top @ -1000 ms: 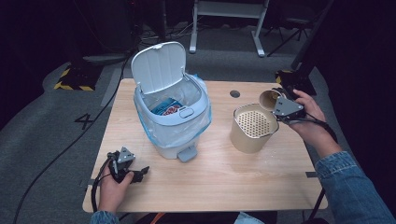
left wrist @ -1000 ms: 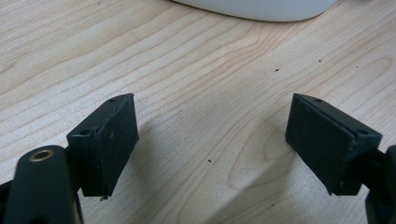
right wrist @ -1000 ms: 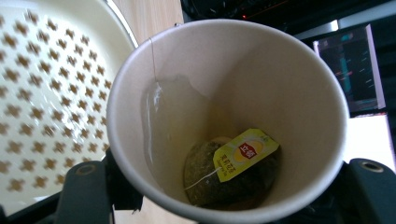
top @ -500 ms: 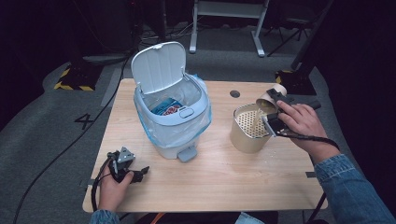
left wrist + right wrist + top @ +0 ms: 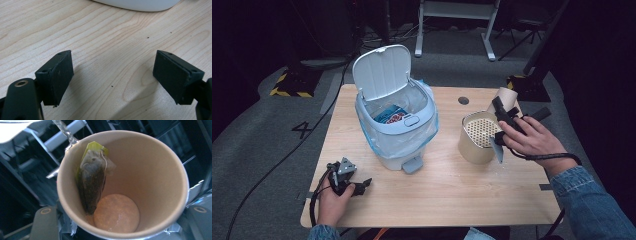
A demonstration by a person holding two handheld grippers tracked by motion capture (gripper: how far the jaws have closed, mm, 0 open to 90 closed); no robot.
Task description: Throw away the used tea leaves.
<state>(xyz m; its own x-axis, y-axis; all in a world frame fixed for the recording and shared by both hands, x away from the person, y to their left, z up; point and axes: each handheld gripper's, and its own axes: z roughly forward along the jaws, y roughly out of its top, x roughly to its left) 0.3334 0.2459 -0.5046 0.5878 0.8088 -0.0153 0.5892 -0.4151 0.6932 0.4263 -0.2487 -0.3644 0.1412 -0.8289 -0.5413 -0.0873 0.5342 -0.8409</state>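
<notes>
My right gripper [image 5: 506, 116] is shut on a tan paper cup [image 5: 507, 96] just behind the rim of a tan canister with a perforated insert [image 5: 477, 134]. The cup is tipped, its mouth facing back toward the hand. In the right gripper view the cup [image 5: 150, 170] sits between the jaws of the gripper [image 5: 120, 226], and a wet tea bag [image 5: 92, 182] with a green tag clings to its inner wall. My left gripper [image 5: 358, 186] rests on the table at the front left, open and with nothing in it [image 5: 112, 70].
A pale blue pedal bin [image 5: 399, 132] with a blue liner stands mid-table, its lid [image 5: 381, 72] up and a packet [image 5: 389, 116] inside. Its base shows in the left gripper view [image 5: 135, 3]. The wooden table [image 5: 452, 200] has bare room at the front.
The right hand has carried the cup left and down, from beside the canister to over its far rim. The left gripper has stayed put.
</notes>
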